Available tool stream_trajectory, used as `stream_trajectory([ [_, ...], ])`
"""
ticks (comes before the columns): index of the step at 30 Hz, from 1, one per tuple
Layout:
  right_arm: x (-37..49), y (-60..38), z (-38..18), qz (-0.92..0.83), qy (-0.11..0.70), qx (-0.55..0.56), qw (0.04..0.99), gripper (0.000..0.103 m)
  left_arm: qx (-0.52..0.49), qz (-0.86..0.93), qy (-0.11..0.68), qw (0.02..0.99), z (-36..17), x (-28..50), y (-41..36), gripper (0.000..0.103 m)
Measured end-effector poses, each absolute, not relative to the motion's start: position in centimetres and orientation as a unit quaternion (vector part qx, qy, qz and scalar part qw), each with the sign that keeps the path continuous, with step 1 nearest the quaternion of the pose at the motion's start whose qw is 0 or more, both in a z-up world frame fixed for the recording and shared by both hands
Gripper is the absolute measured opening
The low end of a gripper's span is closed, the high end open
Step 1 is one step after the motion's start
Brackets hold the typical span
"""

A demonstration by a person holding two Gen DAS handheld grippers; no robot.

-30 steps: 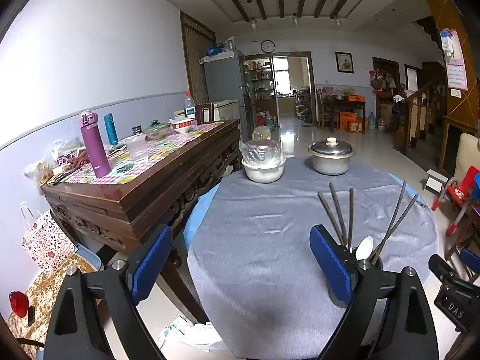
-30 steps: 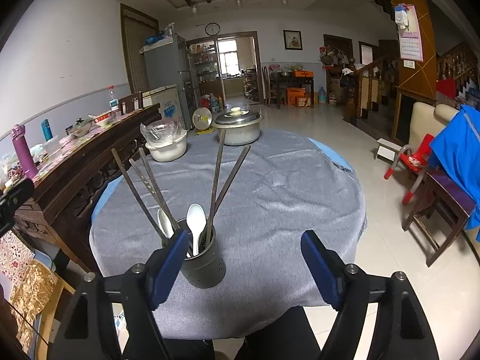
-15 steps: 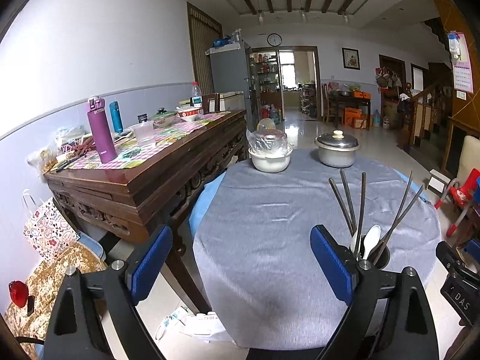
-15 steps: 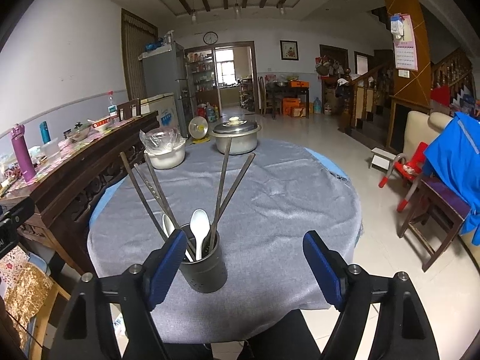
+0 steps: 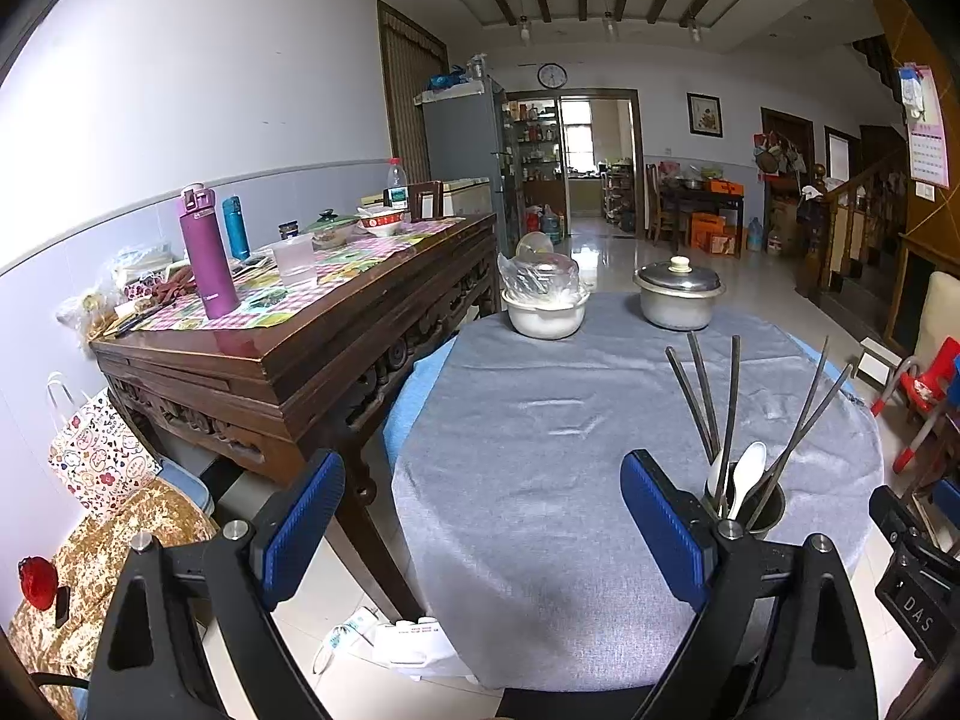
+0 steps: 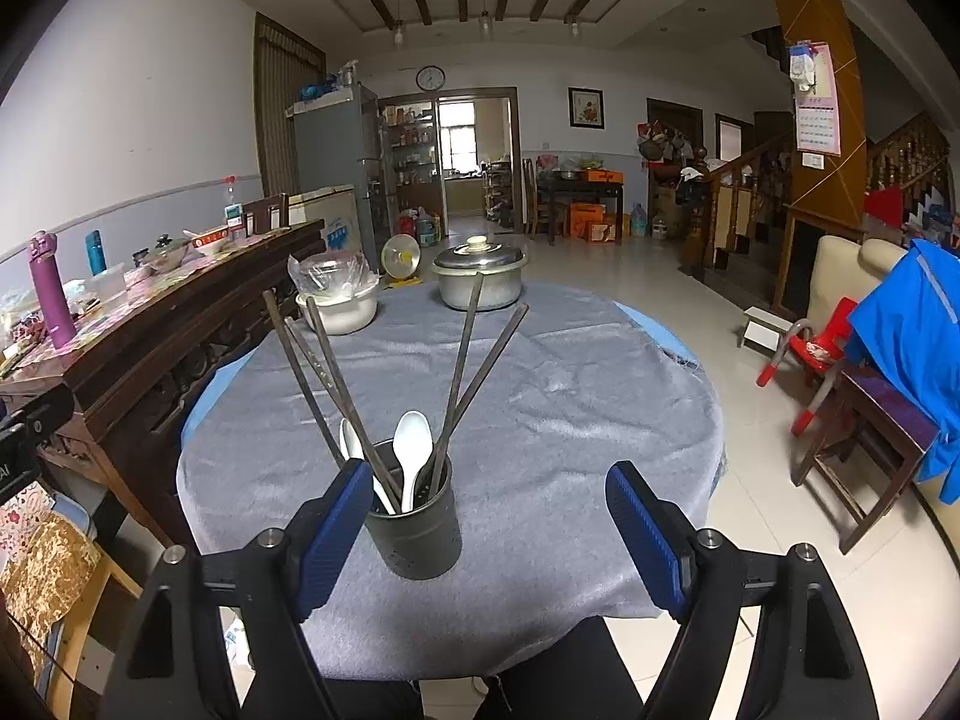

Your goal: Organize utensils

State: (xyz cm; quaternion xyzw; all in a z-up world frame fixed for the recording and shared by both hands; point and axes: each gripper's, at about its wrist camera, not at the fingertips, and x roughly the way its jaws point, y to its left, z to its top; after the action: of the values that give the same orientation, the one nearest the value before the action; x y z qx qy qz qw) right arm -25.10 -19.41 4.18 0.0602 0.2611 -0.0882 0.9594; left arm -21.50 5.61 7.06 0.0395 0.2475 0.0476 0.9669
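A dark metal utensil cup (image 6: 414, 531) stands near the front edge of the round table with the grey cloth (image 6: 576, 420). It holds several dark chopsticks (image 6: 465, 348) and two white spoons (image 6: 414, 450). The cup also shows in the left wrist view (image 5: 762, 507), behind the right finger. My right gripper (image 6: 486, 525) is open and empty, just in front of the cup. My left gripper (image 5: 480, 516) is open and empty, over the table's left front edge.
A white bowl under plastic wrap (image 6: 337, 300) and a lidded metal pot (image 6: 480, 282) stand at the table's far side. A dark wooden sideboard (image 5: 288, 348) with bottles and dishes is at the left. Chairs (image 6: 864, 420) are at the right.
Both grippers have drawn back and risen a little from the table. The cup and utensils have not moved.
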Motion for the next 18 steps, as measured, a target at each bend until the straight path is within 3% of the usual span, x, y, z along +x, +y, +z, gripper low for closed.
stream_trajectory([
  [18, -25.09, -18.69, 3.93, -0.082, 0.264, 0.052, 0.96, 0.083, 0.041, 0.046, 0.25, 0.966, 6.79, -21.58, 5.71, 0.093],
])
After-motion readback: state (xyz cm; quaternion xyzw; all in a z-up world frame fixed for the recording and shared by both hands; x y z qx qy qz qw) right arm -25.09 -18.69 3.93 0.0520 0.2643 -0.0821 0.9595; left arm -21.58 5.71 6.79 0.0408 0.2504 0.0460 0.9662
